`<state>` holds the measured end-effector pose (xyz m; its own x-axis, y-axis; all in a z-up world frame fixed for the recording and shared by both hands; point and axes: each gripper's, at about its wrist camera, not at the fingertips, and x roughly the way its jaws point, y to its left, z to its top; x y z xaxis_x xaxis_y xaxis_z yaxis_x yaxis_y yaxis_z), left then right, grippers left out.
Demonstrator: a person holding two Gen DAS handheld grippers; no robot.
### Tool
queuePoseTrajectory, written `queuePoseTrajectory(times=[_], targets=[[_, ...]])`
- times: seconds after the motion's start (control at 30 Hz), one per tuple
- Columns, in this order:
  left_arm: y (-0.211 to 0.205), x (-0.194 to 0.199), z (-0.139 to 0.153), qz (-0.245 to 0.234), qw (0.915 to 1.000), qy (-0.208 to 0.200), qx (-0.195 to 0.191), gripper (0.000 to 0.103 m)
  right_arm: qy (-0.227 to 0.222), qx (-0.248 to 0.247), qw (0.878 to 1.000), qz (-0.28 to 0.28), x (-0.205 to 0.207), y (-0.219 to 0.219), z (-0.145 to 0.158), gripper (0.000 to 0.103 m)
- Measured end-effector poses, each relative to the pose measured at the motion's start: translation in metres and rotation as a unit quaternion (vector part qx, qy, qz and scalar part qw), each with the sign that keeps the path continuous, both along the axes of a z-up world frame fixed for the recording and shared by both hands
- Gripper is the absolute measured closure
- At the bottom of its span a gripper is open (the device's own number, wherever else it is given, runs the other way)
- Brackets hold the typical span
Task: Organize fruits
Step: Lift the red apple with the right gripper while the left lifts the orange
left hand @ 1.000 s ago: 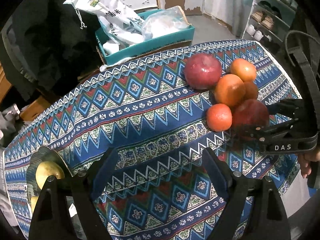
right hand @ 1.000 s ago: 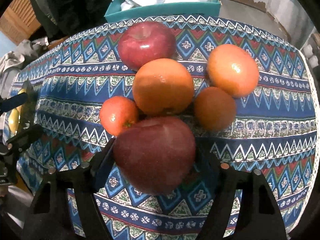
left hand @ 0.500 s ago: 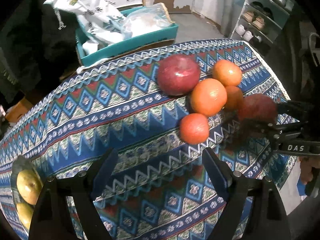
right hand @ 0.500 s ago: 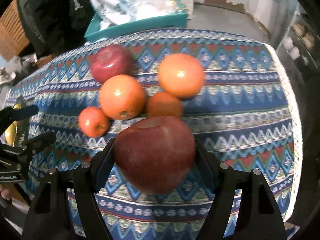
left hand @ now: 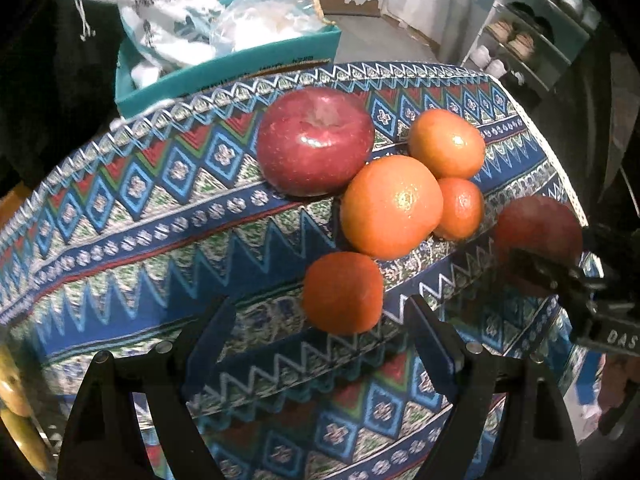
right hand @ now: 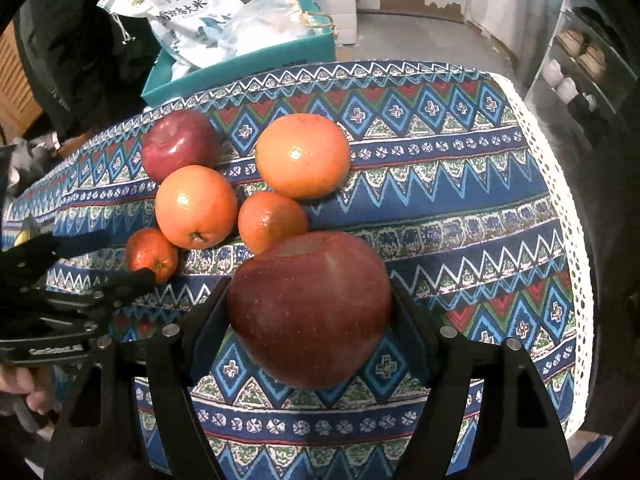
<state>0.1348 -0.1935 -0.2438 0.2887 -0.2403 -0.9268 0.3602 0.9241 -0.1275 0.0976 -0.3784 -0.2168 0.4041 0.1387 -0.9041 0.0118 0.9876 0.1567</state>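
My right gripper [right hand: 310,320] is shut on a dark red apple [right hand: 310,308] and holds it above the patterned tablecloth [right hand: 460,184]; the same apple [left hand: 536,236] shows at the right of the left wrist view. On the cloth lie a second red apple [left hand: 316,146], a large orange [left hand: 392,206], another orange [left hand: 446,148], a small orange [left hand: 460,208] and a small tangerine [left hand: 342,292]. My left gripper [left hand: 320,344] is open and empty, its fingers just in front of the tangerine.
A teal box [right hand: 240,64] with white bags stands behind the table's far edge. Yellow fruit [left hand: 12,392] shows at the far left. The cloth's white lace edge [right hand: 560,200] marks the table's right side. A shelf [left hand: 532,40] stands at the back right.
My right gripper has lifted the dark red apple up and back from the pile. My left gripper has moved right and closer to the tangerine.
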Motion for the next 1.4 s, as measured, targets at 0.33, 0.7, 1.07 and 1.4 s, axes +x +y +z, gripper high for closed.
queuePoseTrajectory(times=[0.33, 0.7, 1.07, 1.4], targets=[[0.001, 0.008, -0.018, 0.031, 0.9989, 0.019, -0.03, 0.031, -0.005, -0.001, 1.0, 0.003, 0.004, 0.002, 0.003, 0.028], [-0.004, 0.0, -0.007, 0.011, 0.9997, -0.007, -0.021, 0.058, -0.021, -0.01, 1.0, 0.009, 0.004, 0.01, 0.013, 0.028], [0.023, -0.014, 0.041, 0.016, 0.9973, -0.072, -0.006, 0.058, -0.059, -0.015, 0.998, 0.022, -0.002, 0.021, 0.048, 0.028], [0.05, -0.036, 0.097, 0.029, 0.9926, -0.117, -0.009, 0.058, -0.107, -0.007, 0.994, 0.036, -0.012, 0.036, 0.098, 0.028]])
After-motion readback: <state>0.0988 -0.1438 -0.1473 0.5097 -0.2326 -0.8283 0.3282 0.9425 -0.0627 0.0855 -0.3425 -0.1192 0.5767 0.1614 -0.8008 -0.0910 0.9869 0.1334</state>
